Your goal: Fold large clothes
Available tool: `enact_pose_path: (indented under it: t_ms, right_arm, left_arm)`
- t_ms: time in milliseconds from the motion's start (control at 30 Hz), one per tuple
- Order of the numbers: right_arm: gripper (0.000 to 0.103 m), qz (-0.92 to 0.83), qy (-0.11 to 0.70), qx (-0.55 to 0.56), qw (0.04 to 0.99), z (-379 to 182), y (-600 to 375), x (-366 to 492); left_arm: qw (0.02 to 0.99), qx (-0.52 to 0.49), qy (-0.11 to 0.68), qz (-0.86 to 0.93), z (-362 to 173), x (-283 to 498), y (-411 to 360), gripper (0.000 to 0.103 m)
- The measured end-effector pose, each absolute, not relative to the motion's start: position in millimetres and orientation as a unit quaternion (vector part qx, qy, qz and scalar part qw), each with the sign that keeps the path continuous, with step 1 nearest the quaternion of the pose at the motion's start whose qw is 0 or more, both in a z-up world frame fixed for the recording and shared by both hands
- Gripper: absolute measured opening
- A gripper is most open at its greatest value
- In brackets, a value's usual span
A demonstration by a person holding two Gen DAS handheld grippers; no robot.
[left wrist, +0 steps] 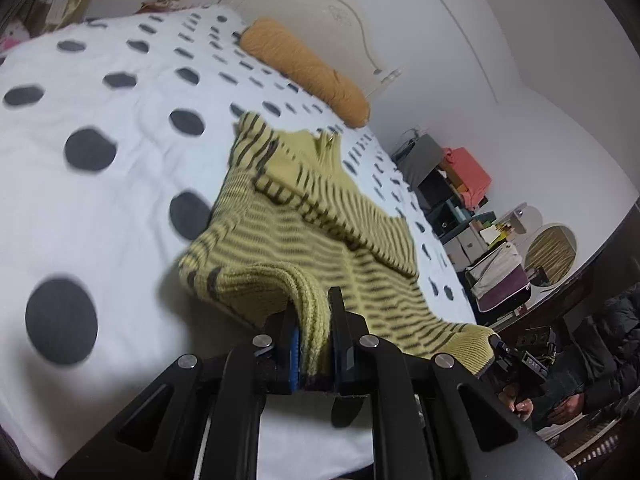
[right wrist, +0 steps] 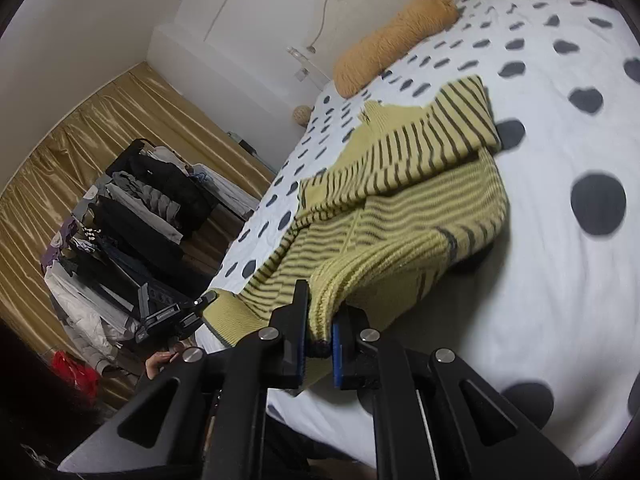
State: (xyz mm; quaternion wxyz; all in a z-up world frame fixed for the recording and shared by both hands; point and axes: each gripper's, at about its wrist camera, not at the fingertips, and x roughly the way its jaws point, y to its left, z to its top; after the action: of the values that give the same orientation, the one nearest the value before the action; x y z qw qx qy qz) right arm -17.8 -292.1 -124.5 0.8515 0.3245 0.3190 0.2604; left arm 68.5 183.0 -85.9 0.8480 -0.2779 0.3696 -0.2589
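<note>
Half done at most, by the look of the yellow striped sweater (left wrist: 320, 220). Lay lengthwise on the polka-dot bed (left wrist: 100, 80), collar toward the orange bolster (left wrist: 304, 68), with at least one sleeve already folded in across the chest; could not tell about the second under the blur.

Had the left hand-held gripper (left wrist: 316, 308) clamped tight on one corner of the ribbed hem, thick knit bunched between the pads. Had the right hand-held gripper (right wrist: 324, 304) clamped likewise on the other corner, nothing slack between the fingers. Held that hem edge raised clear of the cover, while the chest and collar end rested flat on the bed.

Judged the sideways narrowing as finished and the lengthwise fold as only begun. Left to do, probably: carry the hem up and over toward the collar, lay it down square, let go of both corners, then perhaps one more halving and a smoothing of the bundle.
</note>
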Motion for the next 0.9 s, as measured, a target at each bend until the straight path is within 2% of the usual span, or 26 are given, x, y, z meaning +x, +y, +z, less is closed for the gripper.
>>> enact_pose_path:
  t_ms: [267, 500, 700, 900]
  right_arm:
    - [0.01, 0.246, 0.264, 0.324, 0.874, -81, -315, 58]
    - [0.01, 0.212, 0.247, 0.32, 0.89, -53, -335, 189]
    - [0.01, 0.156, 0.281, 0.334, 0.886, -81, -356, 318]
    - [0.01, 0.081, 0.361, 0.314, 0.874, -148, -367, 397]
  left_arm:
    - [0.867, -0.272, 0.328, -0.259, -38, 156, 178, 0.011]
    - [0.877, -0.267, 0.329, -0.227, -28, 316, 159, 0.011]
    - [0.872, -0.245, 0.375, -0.195, -73, 445, 129, 0.011]
    - [0.849, -0.252, 0.436, -0.158, -147, 513, 117, 0.012]
